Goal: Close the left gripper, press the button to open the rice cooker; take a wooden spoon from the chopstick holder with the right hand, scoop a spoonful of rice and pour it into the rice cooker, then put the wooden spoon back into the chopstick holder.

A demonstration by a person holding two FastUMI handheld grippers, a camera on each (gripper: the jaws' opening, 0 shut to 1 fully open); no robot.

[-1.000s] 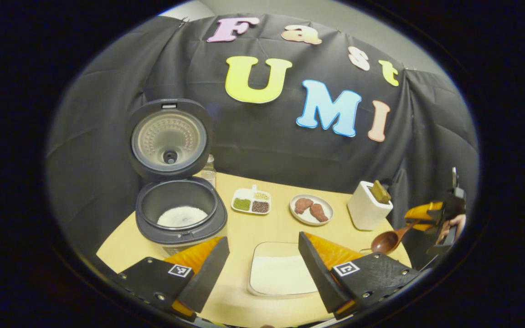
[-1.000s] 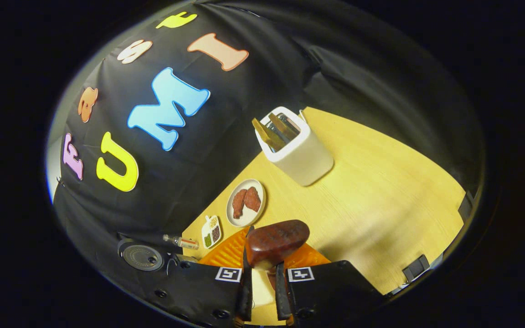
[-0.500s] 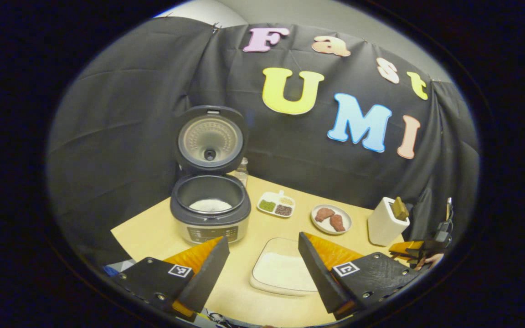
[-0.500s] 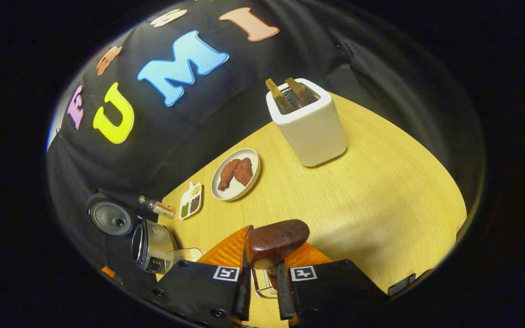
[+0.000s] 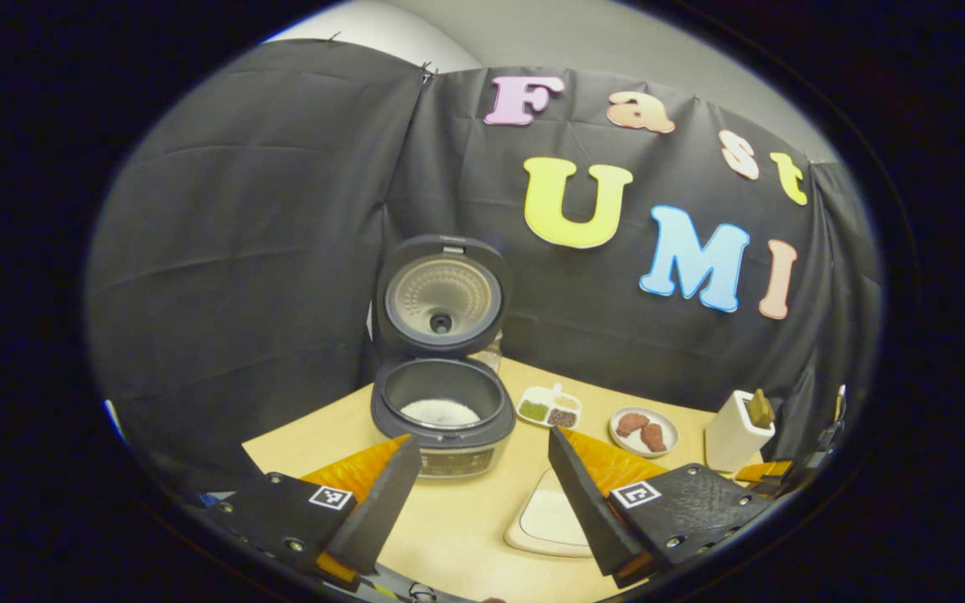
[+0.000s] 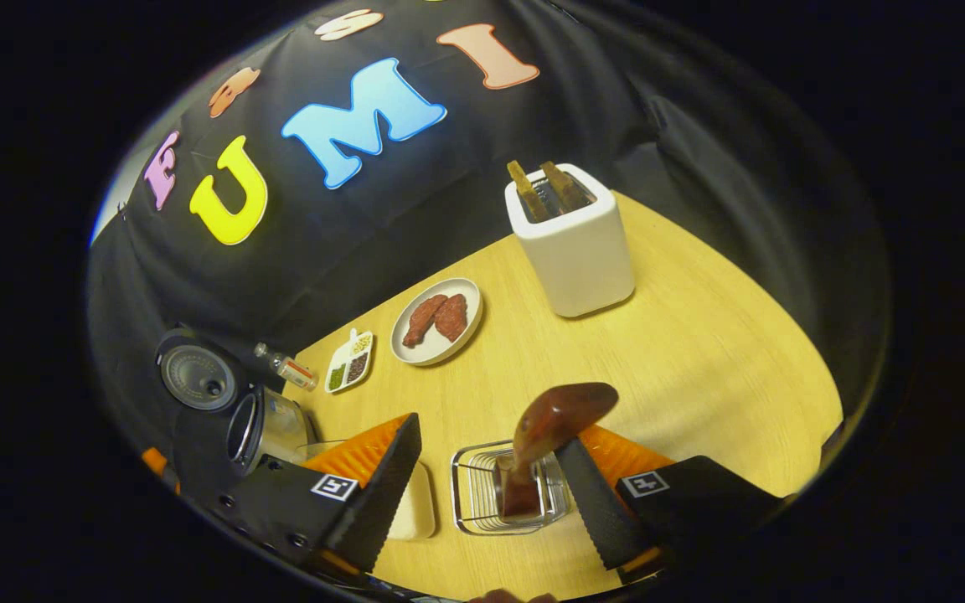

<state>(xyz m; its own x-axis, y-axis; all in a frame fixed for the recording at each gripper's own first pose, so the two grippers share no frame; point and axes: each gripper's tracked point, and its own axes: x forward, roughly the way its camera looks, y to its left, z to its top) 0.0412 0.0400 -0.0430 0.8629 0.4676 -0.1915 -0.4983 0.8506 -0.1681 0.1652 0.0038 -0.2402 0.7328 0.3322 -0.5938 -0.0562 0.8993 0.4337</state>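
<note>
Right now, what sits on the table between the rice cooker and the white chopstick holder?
In the left gripper view, two dishes: a small divided dish of grains next to the rice cooker, then a plate of brown meat pieces beside the chopstick holder.

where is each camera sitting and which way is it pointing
Left gripper view: rides the left tool, facing across the table at the open cooker; its own spread fingers show at the bottom.
Right gripper view: rides the right tool, tilted down at the spoon standing in the wire rack; its spread fingers flank it.
Shared: table, cooker, meat plate, white holder.
</note>
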